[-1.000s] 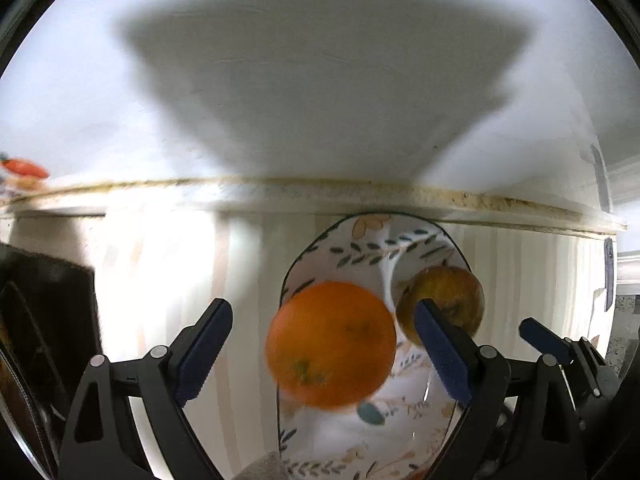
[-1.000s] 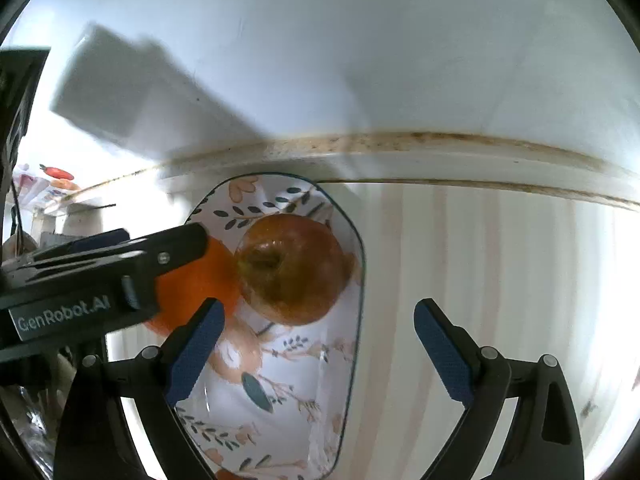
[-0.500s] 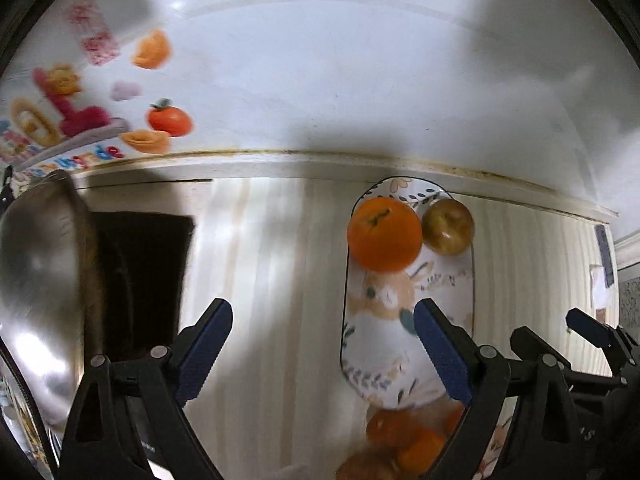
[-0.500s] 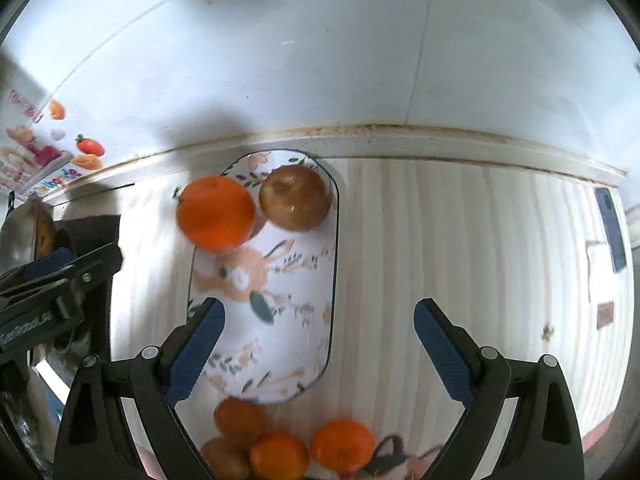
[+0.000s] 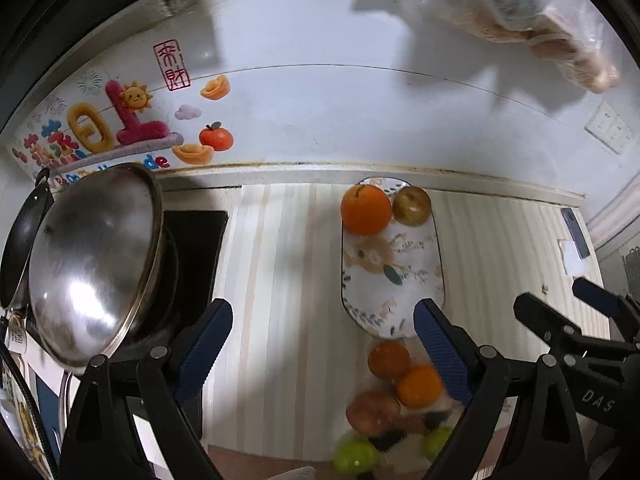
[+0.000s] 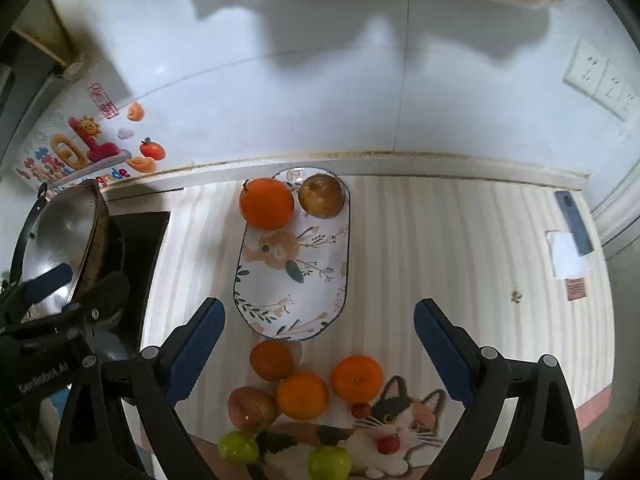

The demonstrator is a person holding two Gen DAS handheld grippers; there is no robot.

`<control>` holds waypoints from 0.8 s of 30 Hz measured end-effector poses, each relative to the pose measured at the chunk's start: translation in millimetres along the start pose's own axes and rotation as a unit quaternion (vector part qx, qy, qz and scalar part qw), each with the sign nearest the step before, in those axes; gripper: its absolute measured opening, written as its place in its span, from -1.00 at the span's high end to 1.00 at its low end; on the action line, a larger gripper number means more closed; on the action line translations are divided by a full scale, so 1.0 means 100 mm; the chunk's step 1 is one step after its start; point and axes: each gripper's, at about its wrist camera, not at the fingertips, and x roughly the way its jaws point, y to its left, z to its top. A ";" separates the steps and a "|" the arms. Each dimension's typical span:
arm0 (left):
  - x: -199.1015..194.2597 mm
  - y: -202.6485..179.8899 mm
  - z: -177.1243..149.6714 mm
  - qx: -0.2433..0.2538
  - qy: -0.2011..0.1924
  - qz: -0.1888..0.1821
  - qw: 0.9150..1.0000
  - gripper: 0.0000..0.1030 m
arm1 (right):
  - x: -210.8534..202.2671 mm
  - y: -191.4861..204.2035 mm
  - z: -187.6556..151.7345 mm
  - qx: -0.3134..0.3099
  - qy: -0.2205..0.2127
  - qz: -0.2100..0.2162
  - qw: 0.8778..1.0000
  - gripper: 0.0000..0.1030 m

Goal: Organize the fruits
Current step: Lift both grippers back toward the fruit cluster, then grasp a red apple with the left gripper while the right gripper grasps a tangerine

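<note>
An oval floral plate (image 6: pixel 296 300) (image 5: pixel 400 304) lies on the striped counter. At its far end sit a large orange (image 6: pixel 267 203) (image 5: pixel 366 210) and a brown apple (image 6: pixel 321 195) (image 5: pixel 412 205). Near its front edge lie loose fruits: three oranges (image 6: pixel 302 395), a reddish apple (image 6: pixel 251 408), two green fruits (image 6: pixel 329 462) and small red ones, partly on a cat-pattern mat (image 6: pixel 392 428). My left gripper (image 5: pixel 320 352) is open and empty, above the counter left of the plate. My right gripper (image 6: pixel 316 352) is open and empty, above the loose fruit.
A steel wok lid (image 5: pixel 92 264) and a black stove (image 5: pixel 188 248) stand at the left. A wall with stickers (image 5: pixel 132 120) runs behind the counter. A phone (image 6: pixel 572 216) and papers lie at the right edge. A plastic bag (image 5: pixel 520 12) hangs above.
Both grippers have pulled back and up from the plate. The orange, between my open left fingers a second ago, now rests on the plate beside the apple. The loose fruit has come into view.
</note>
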 end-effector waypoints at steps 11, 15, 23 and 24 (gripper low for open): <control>0.01 -0.02 -0.42 0.001 0.042 -0.019 0.999 -0.80 | -0.11 -0.13 -0.45 0.044 0.026 0.047 0.998 -0.90; 0.58 -0.12 -0.75 0.010 0.127 -0.028 0.991 -0.80 | 0.30 -0.37 -0.73 0.097 0.087 0.075 0.989 -0.87; 1.45 -0.47 -1.20 0.068 0.242 -0.052 0.966 -0.80 | 0.94 -0.80 -1.29 0.174 0.166 0.093 0.966 -0.59; 1.52 -0.53 -1.24 0.081 0.249 -0.055 0.964 -0.80 | 0.98 -0.84 -1.34 0.181 0.170 0.093 0.964 -0.59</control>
